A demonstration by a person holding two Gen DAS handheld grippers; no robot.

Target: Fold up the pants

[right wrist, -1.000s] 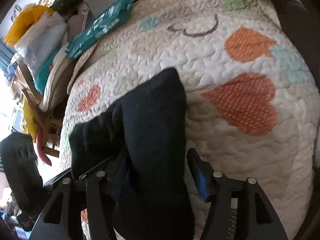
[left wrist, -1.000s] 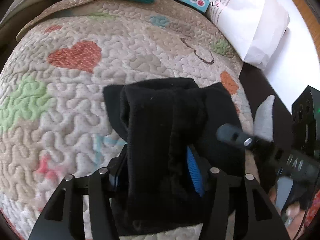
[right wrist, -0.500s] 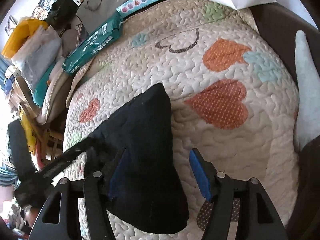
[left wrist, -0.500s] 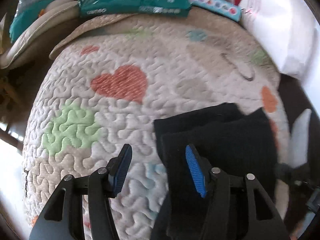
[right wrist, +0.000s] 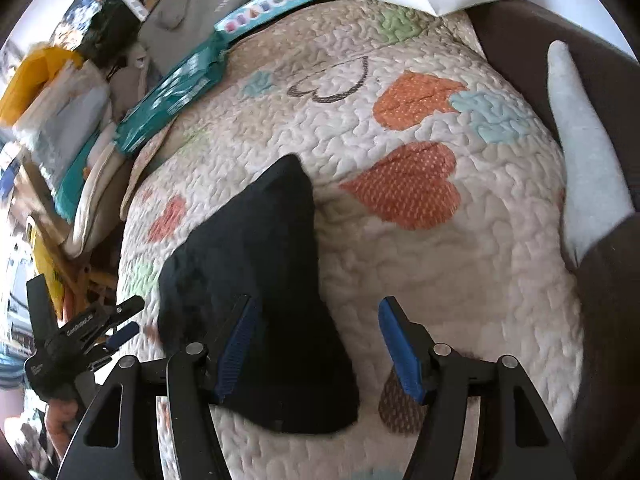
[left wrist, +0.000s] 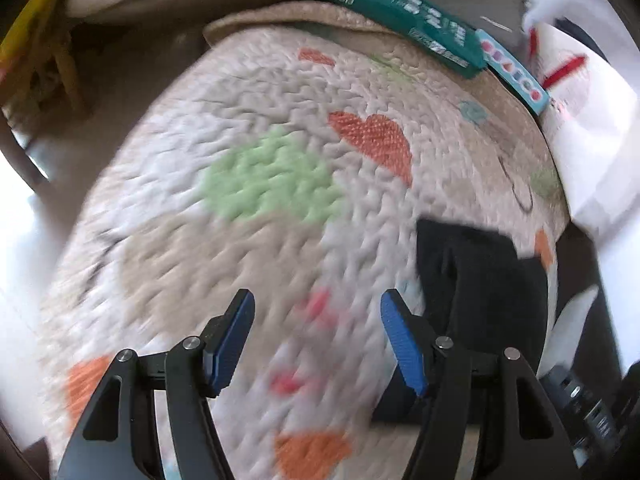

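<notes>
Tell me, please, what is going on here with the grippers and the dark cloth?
A person with a gripper in each hand is folding black pants on a heart-print quilt. The pants lie in a compact folded bundle on the quilt. Both sets of jaws stand open and hold nothing. The right gripper hovers over the bundle's near edge, while the left gripper is off to the bundle's left over bare quilt, its view blurred by motion. The fold looks about finished.

The black pants (right wrist: 260, 280) lie folded into a compact, thick bundle on the heart-patterned quilt (right wrist: 460, 272), near its left-centre, one corner pointing toward the far side.
</notes>
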